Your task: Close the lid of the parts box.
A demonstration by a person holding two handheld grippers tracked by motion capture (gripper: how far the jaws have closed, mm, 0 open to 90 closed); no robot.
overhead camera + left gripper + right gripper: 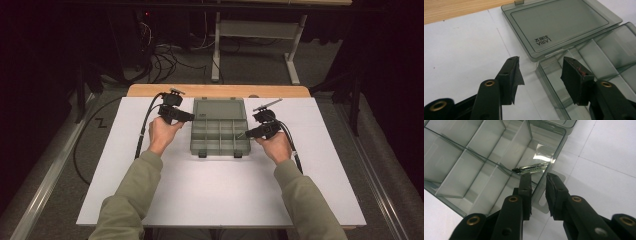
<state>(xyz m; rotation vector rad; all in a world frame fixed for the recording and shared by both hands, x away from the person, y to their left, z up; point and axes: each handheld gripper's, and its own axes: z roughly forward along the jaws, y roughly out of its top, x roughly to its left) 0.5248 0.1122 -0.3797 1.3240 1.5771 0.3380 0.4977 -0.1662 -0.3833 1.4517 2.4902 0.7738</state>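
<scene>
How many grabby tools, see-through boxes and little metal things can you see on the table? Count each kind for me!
Grippers: 2, the left gripper and the right gripper.
Clear compartment box, lid open: 1.
Small metal piece lying in a corner compartment of the box: 1.
Total: 4.
</scene>
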